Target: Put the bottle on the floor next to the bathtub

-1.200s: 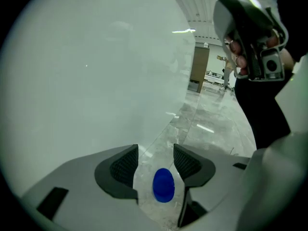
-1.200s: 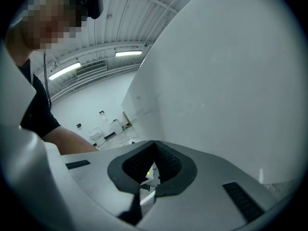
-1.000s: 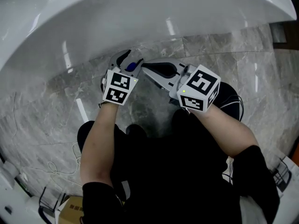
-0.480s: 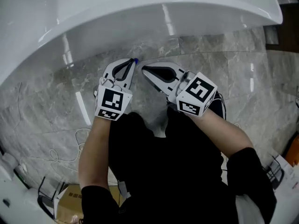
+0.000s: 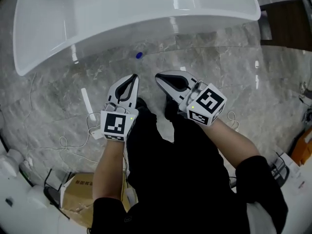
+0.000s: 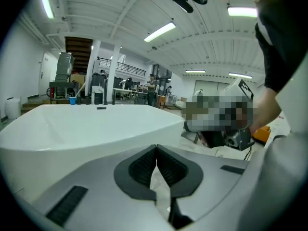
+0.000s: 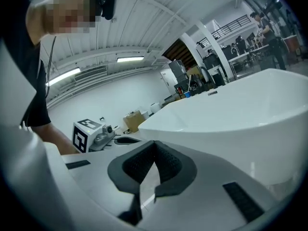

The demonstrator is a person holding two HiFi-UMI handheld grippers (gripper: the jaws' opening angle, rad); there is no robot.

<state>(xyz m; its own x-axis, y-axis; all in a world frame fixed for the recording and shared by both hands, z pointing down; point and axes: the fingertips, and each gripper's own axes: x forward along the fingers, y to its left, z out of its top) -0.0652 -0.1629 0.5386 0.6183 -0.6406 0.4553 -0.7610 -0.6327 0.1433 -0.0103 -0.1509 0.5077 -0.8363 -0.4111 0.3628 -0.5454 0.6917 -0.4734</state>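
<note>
Bottle (image 5: 139, 55): I see it in the head view only, as a small blue spot on the grey marble floor (image 5: 219, 67), just beside the outer wall of the bathtub (image 5: 161, 26) and apart from both tools. Only its top faces the camera, so I judge that it stands upright with its long axis pointing up toward me. Its body is too small to make out. By its place the task looks done.

Direction from the tools: the bottle lies ahead of both tips, on the tub side, and slightly left of the gap between them. The left gripper (image 5: 134, 77) is the nearer, the right gripper (image 5: 158, 76) a little farther off. I judge both to hang well above the floor.

Tool state: in the left gripper view the left gripper (image 6: 156, 150) has its ribbed pads pressed together with nothing between them. The right gripper view shows the same for the right gripper (image 7: 155, 143), whose pads meet at the tip with nothing in them. Both views look over the white bathtub (image 6: 86, 124) rim, and neither shows the bottle.

If I had to take the bottle again, I judge the left hand would go down and forward, jaws parted, closing on it from the side.
</note>
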